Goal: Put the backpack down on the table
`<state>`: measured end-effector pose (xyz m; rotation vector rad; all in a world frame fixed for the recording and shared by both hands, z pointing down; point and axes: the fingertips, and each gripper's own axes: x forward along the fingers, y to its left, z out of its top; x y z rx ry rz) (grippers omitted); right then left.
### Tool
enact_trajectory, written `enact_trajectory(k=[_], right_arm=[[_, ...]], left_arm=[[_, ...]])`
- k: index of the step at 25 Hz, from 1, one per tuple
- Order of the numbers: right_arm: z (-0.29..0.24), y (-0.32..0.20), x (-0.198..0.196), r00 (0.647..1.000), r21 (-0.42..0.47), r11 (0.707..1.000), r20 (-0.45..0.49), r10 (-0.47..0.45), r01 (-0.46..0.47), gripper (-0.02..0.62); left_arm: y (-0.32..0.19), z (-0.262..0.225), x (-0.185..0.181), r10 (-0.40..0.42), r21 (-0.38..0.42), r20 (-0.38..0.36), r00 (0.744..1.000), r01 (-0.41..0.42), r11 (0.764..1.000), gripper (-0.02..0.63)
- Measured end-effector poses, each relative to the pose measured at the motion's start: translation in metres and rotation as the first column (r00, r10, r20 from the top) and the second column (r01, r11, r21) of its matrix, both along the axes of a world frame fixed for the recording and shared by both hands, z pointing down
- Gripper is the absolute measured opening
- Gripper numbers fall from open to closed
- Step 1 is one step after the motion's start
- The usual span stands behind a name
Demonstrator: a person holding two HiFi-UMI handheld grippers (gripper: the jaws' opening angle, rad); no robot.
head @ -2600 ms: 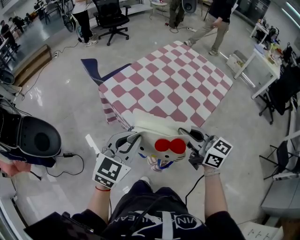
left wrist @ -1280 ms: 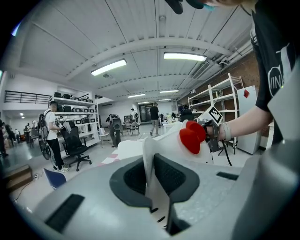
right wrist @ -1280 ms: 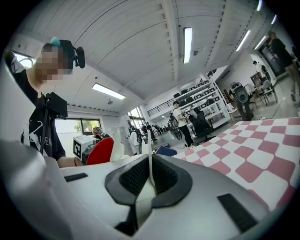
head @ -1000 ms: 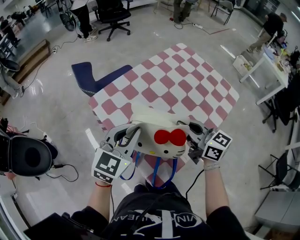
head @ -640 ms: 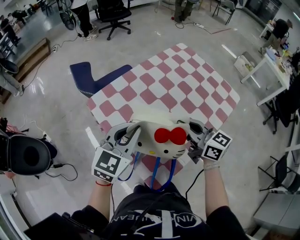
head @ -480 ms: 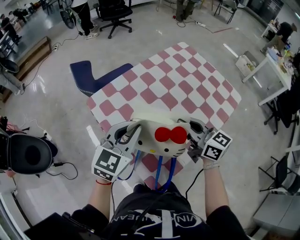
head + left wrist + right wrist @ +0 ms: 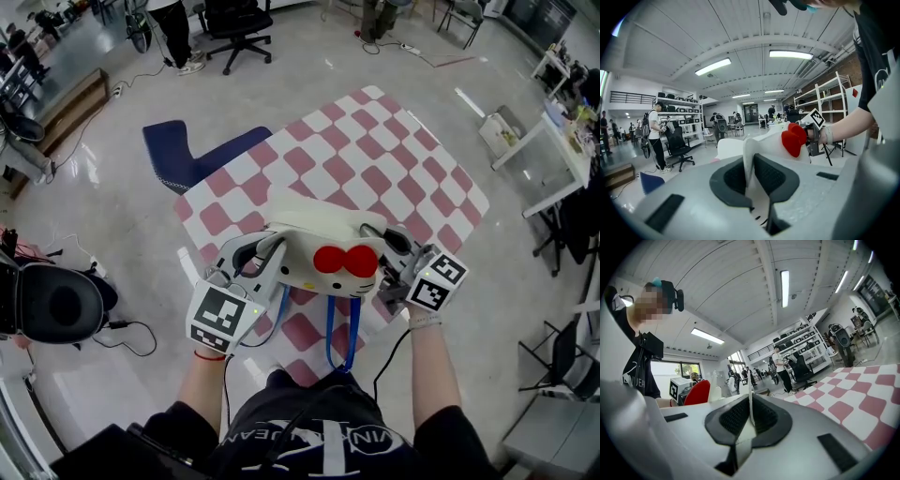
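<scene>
A white cat-face backpack (image 7: 323,253) with a red bow hangs between my two grippers, above the near edge of the table (image 7: 375,169) with its red-and-white checked cloth. My left gripper (image 7: 265,251) is shut on the backpack's left side, where white fabric (image 7: 749,165) is pinched between its dark pads. On the other side my right gripper (image 7: 386,255) is shut on a thin white fold (image 7: 750,414). Blue straps (image 7: 336,333) dangle below the bag.
A dark blue chair (image 7: 192,155) stands at the table's left corner. A black office chair (image 7: 232,26) is farther back on the grey floor. White desks (image 7: 548,141) sit at the right. A black round device (image 7: 56,305) and cables lie at the left.
The backpack and both grippers have risen and moved forward, from low in front of the table to over its near edge. The blue straps now hang free below.
</scene>
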<state>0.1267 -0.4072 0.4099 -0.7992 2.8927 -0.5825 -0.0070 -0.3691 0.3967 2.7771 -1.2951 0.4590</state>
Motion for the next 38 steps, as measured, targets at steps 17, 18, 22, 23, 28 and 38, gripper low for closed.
enact_trajectory(k=[17,18,22,23,28,38], right_arm=[[0.023,-0.054,-0.008,0.997,-0.009,0.997,-0.017,-0.070,0.070,0.011],[0.023,-0.057,-0.008,0.997,-0.007,0.997,-0.018,-0.074,0.074,0.011],[0.024,-0.071,-0.013,0.996,0.000,0.996,-0.022,-0.089,0.089,0.011],[0.025,-0.074,-0.014,0.996,0.001,0.996,-0.020,-0.091,0.091,0.011],[0.027,-0.082,-0.015,0.995,0.008,0.995,-0.012,-0.099,0.099,0.011],[0.032,-0.092,-0.020,0.992,0.033,0.992,-0.044,-0.117,0.119,0.011]], left_arm=[[-0.045,0.022,-0.004,-0.066,-0.035,0.025,0.998,0.066,0.997,0.035],[-0.047,0.023,-0.004,-0.070,-0.036,0.026,0.997,0.071,0.997,0.035],[-0.058,0.025,-0.008,-0.094,-0.038,0.031,0.995,0.095,0.995,0.035],[-0.061,0.026,-0.009,-0.099,-0.038,0.031,0.995,0.101,0.994,0.035],[-0.068,0.027,-0.010,-0.120,-0.029,0.040,0.992,0.122,0.992,0.035],[-0.074,0.032,-0.012,-0.144,-0.028,0.038,0.989,0.145,0.989,0.035]])
